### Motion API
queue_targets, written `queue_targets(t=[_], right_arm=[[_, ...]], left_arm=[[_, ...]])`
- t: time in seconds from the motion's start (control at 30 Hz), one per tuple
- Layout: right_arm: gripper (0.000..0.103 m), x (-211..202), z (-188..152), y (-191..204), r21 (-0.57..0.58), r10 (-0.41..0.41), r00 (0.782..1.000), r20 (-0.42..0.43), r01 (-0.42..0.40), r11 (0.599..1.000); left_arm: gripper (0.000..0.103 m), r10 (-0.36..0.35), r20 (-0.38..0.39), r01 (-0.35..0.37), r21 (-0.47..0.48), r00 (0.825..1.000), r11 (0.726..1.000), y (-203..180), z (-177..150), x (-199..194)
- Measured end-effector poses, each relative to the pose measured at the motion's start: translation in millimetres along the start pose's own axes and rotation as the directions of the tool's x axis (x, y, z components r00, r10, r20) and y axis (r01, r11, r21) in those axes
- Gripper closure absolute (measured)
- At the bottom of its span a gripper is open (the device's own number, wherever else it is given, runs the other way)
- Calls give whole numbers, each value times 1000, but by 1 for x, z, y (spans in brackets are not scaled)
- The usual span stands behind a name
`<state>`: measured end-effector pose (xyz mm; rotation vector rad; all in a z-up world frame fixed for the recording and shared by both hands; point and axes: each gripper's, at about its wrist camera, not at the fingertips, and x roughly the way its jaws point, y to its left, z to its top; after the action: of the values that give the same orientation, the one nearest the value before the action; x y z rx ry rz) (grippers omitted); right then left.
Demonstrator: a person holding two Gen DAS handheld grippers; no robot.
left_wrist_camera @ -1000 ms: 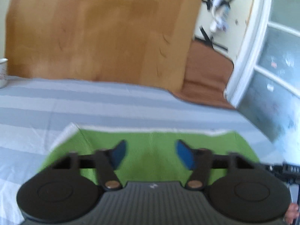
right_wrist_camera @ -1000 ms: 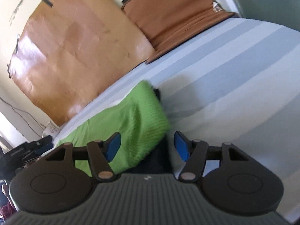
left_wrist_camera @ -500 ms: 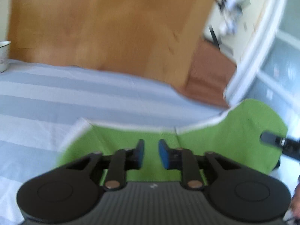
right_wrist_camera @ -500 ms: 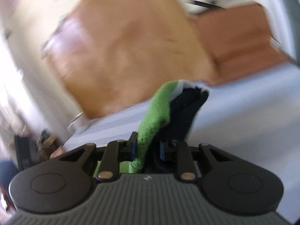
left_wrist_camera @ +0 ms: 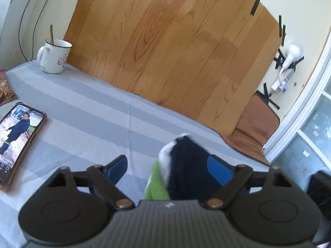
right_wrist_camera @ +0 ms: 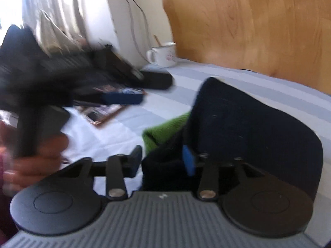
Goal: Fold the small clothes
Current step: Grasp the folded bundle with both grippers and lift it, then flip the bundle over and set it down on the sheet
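The small garment, green outside with a white edge and a dark navy inside, stands bunched between the fingers of my left gripper. Those jaws are opening wide, and the left pad is clear of the cloth. In the right wrist view the garment is folded over with its navy side up and a green strip showing. My right gripper is opening with dark cloth between its fingers and draped over the right one. The blurred left gripper is at the left, held by a hand.
The grey striped bedsheet covers the surface. A phone with its screen lit lies at the left, and a white mug stands at the back left corner. A wood-pattern board leans behind, with a brown cushion at the right.
Both grippers shut on the flat green garment, swung left with it and folded it over navy side up. Both jaws have since opened. Mug and phone came into view.
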<state>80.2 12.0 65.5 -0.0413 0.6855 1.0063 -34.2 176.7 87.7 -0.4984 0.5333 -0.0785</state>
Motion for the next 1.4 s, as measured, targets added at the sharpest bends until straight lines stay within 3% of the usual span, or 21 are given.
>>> queue_targets(t=[0.07,0.2,0.27,0.33,0.4,0.5,0.57,0.6,0.7,0.77,0.87,0.9,0.97,1.07,1.13,1.2,1.3,1.4], right_arm=[[52,-25,1,-7,22,38,997,64,-40,999],[52,-70,-4,-40,127,-76,983,164,55,990],[55,-77,-9,-61,211,-125,978,166,89,973],[66,-68,-17,-79,282,-181,977,108,144,948],[68,-50,-27,-88,287,-201,976,81,170,943],[66,-57,-25,-93,346,-161,980,115,113,932],[50,-70,-23,-96,364,-151,976,160,84,928],[42,-79,-26,-99,379,-169,967,190,87,921],[36,-90,-39,-112,439,-171,961,215,61,896],[30,-91,-53,-127,506,-134,971,196,17,863],[30,-85,-69,-138,576,-60,985,164,-47,816],[29,-80,-71,-140,587,-32,987,157,-67,806],[28,-67,-70,-138,594,38,989,141,-115,796],[30,-48,-58,-127,532,26,992,123,-88,842],[43,-43,-49,-128,519,11,993,121,-72,852],[51,-48,-41,-127,456,-14,989,148,-56,888],[56,-54,-25,-131,351,-89,976,199,14,936],[57,-50,-8,-157,331,-171,951,257,80,940]], left_arm=[[15,17,-21,-17,13,1000,1000,-7,0,14],[15,58,-67,-55,38,996,998,-13,-5,39],[14,106,-103,-101,52,989,994,-14,-10,54],[13,157,-148,-151,50,977,987,-10,-17,69],[8,151,-153,-149,21,977,989,-3,-21,73],[7,155,-180,-155,14,972,988,-1,-17,67],[3,156,-184,-153,31,970,988,-5,-14,57],[1,142,-186,-138,35,972,990,-5,-12,53],[0,60,-209,-55,29,976,998,-5,-11,46],[0,16,-248,-13,16,969,1000,-3,-14,50],[0,-50,-327,43,-29,944,999,2,-24,65],[0,-46,-301,44,-12,953,999,0,-27,64],[2,-86,-307,87,-10,948,996,-3,-32,67],[8,-104,-295,108,-4,950,994,-10,-38,70],[11,-71,-285,82,25,956,996,-18,-36,76],[12,-67,-290,74,12,955,997,-22,-28,84],[16,-75,-299,79,0,951,997,-32,-6,113],[20,-81,-283,91,21,956,996,-51,20,151]])
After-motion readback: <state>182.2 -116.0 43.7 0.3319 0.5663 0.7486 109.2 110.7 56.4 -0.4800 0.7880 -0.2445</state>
